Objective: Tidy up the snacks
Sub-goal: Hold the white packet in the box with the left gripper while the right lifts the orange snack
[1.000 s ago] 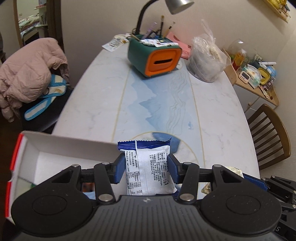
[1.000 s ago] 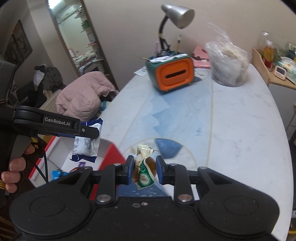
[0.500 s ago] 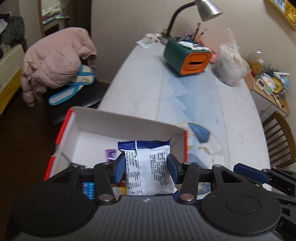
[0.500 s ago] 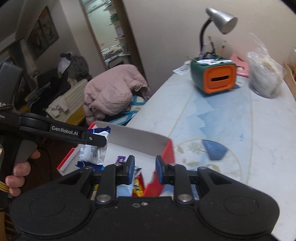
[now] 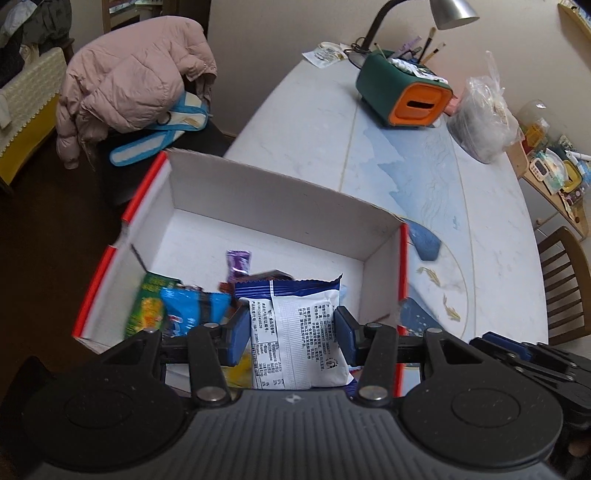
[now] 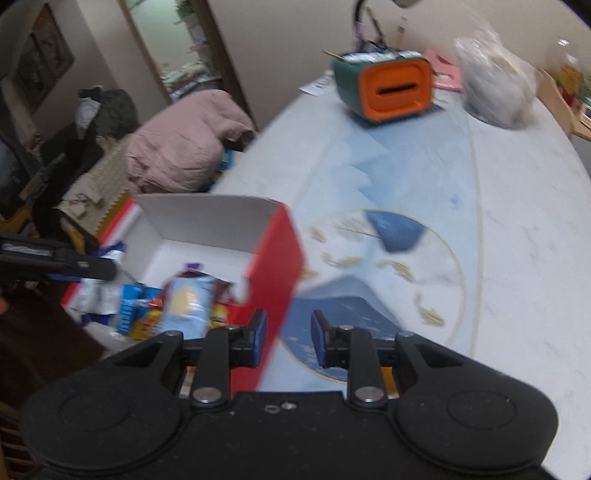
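My left gripper [image 5: 291, 334] is shut on a blue and white snack packet [image 5: 295, 332] and holds it over the near part of a red and white cardboard box [image 5: 280, 199]. Several snack packets lie in the box, among them a green one [image 5: 149, 306] and a purple one [image 5: 238, 262]. My right gripper [image 6: 288, 338] is open and empty, above the box's red right wall [image 6: 273, 266] and the table. The left gripper [image 6: 74, 264] with its packet [image 6: 99, 291] shows at the left of the right wrist view.
The box sits at the left edge of a marbled table [image 5: 491, 221]. At the far end stand a green and orange holder [image 5: 402, 96], a desk lamp [image 5: 447, 9] and a plastic bag [image 5: 484, 125]. A pink jacket [image 5: 129, 81] lies on a chair at left. A wooden chair [image 5: 565, 284] stands at right.
My left gripper has carried the packet from the table over the box. My right gripper has let go of the green snack it held and has moved from the box towards the table.
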Demonstrator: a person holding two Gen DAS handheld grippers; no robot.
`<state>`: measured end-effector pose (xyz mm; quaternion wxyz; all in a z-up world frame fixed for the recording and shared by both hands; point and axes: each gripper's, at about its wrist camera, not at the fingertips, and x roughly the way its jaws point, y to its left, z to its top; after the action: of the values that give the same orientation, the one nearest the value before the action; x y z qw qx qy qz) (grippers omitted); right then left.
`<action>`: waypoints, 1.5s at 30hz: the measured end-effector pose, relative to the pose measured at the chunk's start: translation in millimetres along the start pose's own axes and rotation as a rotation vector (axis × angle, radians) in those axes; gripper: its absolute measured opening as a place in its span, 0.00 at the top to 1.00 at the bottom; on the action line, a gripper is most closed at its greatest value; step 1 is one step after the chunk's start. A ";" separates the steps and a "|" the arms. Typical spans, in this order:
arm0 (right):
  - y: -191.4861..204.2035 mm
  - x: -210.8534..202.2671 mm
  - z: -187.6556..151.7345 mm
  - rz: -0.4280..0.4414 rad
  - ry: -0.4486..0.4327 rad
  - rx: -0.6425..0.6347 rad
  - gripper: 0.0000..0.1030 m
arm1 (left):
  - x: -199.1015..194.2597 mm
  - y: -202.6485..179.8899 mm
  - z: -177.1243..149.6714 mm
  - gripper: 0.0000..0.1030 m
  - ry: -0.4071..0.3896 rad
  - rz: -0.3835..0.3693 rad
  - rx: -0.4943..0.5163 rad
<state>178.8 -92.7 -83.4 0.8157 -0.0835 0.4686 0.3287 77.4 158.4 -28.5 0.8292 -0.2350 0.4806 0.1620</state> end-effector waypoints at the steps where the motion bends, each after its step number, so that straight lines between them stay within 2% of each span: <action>1: -6.5 3.1 -2.8 -0.008 0.009 0.005 0.76 | 1.9 -3.6 -1.3 0.53 0.002 -0.006 -0.003; 4: -23.5 15.2 -9.8 -0.037 0.042 -0.014 0.75 | 6.3 -12.7 -5.3 0.53 0.013 -0.021 -0.007; 7: -40.6 32.7 -16.4 -0.051 0.113 -0.018 0.74 | 10.1 -17.9 -7.0 0.53 0.021 -0.033 -0.015; 12: -69.4 48.0 -20.7 -0.029 0.159 0.115 0.71 | 14.8 -22.7 -7.6 0.53 0.034 -0.037 -0.032; 14: -81.2 48.5 -19.8 -0.025 0.152 0.206 0.63 | 16.1 -24.4 -6.9 0.53 0.035 -0.037 -0.035; 15: -87.1 50.3 -20.1 -0.011 0.159 0.253 0.45 | 16.8 -25.2 -6.5 0.53 0.036 -0.037 -0.035; 16: -90.7 53.1 -20.2 -0.003 0.166 0.277 0.12 | 17.3 -25.8 -6.3 0.53 0.037 -0.037 -0.036; 17: -92.2 56.0 -20.4 -0.002 0.167 0.286 0.05 | 17.8 -26.3 -6.0 0.53 0.037 -0.036 -0.036; 20: -91.4 69.5 -21.1 -0.018 0.182 0.298 0.05 | 19.0 -27.0 -4.8 0.53 0.035 -0.033 -0.036; 28: -66.6 95.6 -36.7 -0.130 0.225 0.186 0.08 | 26.0 -23.9 -3.1 0.53 0.045 -0.023 -0.039; 33: -65.0 107.4 -40.9 -0.199 0.267 0.206 0.06 | 27.2 -17.2 -2.9 0.53 0.049 -0.024 -0.049; 37: -67.2 109.3 -41.9 -0.227 0.249 0.237 0.02 | 27.3 -12.9 -4.8 0.53 0.053 -0.025 -0.049; 42: -66.8 109.3 -40.7 -0.273 0.218 0.255 0.07 | 26.6 -7.4 -6.9 0.53 0.058 -0.027 -0.052; 45: -61.7 108.3 -39.7 -0.243 0.221 0.241 0.14 | 26.2 -5.4 -7.0 0.53 0.058 -0.027 -0.054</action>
<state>225.8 -108.2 -204.5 0.7970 -0.0767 0.5777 0.1584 87.8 151.2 -53.1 0.8103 -0.2682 0.4969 0.1569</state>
